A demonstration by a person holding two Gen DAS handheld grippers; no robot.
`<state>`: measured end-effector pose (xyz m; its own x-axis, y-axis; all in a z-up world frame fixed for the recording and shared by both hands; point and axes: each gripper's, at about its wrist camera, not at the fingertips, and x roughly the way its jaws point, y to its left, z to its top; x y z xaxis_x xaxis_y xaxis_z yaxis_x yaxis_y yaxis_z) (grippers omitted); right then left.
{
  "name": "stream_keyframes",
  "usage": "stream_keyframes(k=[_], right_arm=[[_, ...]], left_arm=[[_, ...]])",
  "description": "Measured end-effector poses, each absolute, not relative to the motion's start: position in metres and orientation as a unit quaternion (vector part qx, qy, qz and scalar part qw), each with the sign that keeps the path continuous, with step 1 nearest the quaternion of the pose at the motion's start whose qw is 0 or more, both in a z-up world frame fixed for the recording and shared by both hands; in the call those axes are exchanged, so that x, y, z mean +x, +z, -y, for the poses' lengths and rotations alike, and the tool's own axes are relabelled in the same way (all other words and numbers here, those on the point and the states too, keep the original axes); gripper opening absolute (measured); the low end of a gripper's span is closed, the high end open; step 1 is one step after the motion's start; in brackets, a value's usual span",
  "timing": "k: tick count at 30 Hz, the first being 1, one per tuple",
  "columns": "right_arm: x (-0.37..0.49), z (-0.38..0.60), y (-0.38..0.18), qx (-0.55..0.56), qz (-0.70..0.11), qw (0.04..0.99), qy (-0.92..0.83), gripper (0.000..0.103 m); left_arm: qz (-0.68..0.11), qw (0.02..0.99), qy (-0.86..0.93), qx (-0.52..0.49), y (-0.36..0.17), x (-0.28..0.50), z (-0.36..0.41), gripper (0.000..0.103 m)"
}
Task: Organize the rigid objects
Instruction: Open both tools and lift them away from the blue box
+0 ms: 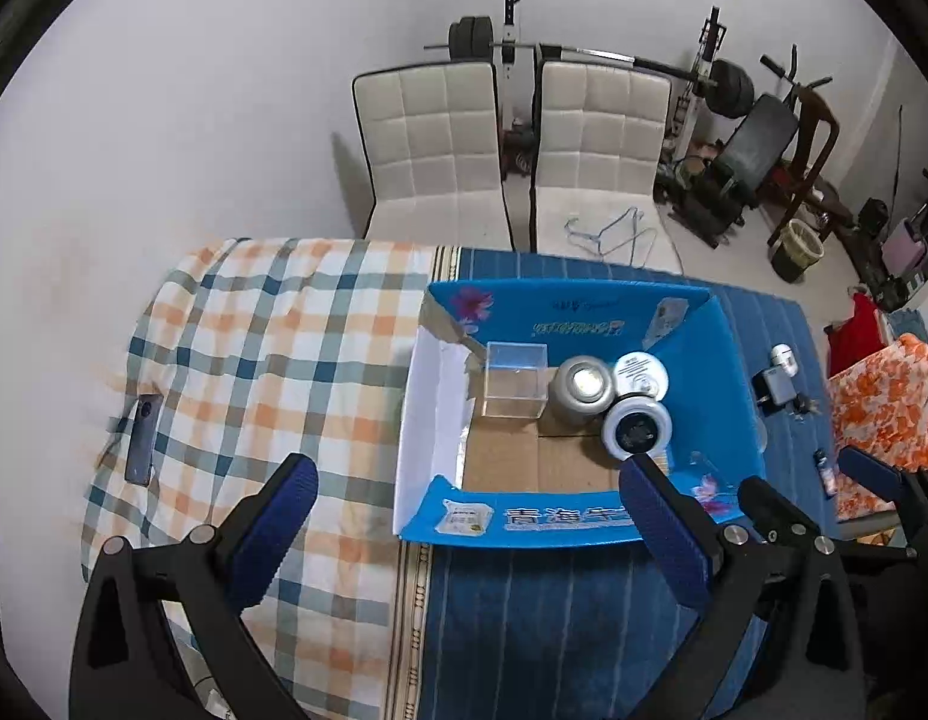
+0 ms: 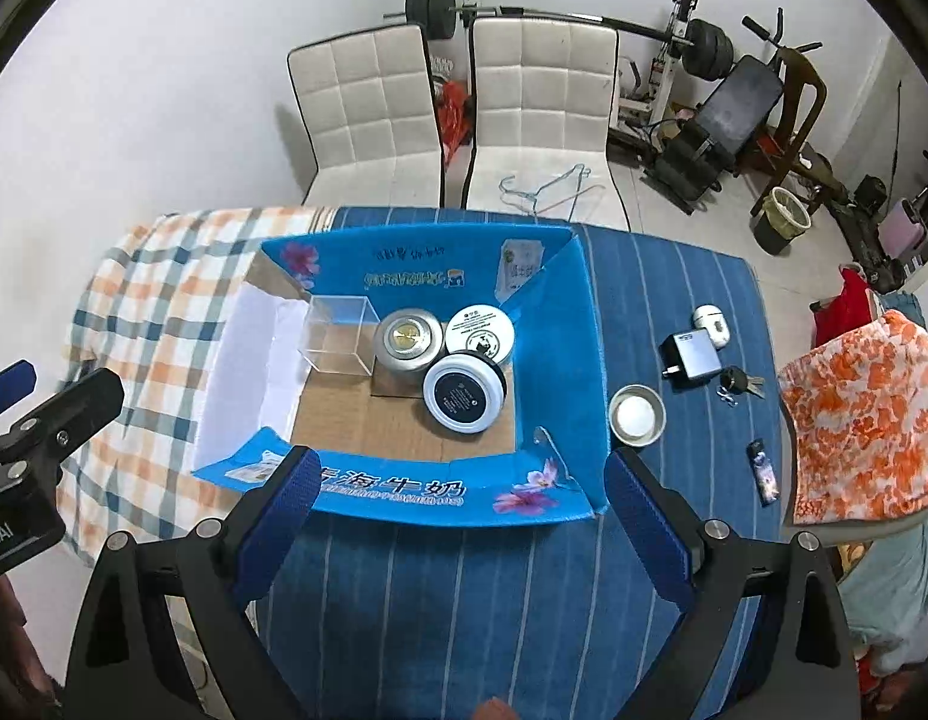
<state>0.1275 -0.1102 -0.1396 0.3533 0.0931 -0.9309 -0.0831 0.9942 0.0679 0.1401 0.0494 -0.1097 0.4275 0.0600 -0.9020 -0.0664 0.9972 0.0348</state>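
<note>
A blue cardboard box stands open on the bed. Inside it are a clear plastic cube, a silver tin, a white-lidded jar and a black-lidded jar. To its right on the blue cover lie a small metal dish, a grey charger, a white earbud case, keys and a dark lighter. My right gripper is open and empty above the box's near wall. My left gripper is open and empty at the box's near left corner.
A dark phone lies on the checked blanket left of the box. An orange floral cloth lies at the right bed edge. Two white chairs, a hanger and weight gear stand beyond the bed.
</note>
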Motion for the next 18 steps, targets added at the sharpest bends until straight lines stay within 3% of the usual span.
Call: stream_keyframes(k=[8, 18], right_arm=[[0.111, 0.134, -0.1, 0.029, -0.542, 0.839, 0.05, 0.097], [0.125, 0.255, -0.12, 0.089, -0.566, 0.818, -0.041, 0.097]], left_arm=[[-0.521, 0.853, 0.013, -0.003, -0.09, 0.13, -0.028, 0.103], [-0.555, 0.826, -0.089, 0.044, -0.124, 0.175, 0.077, 0.103]])
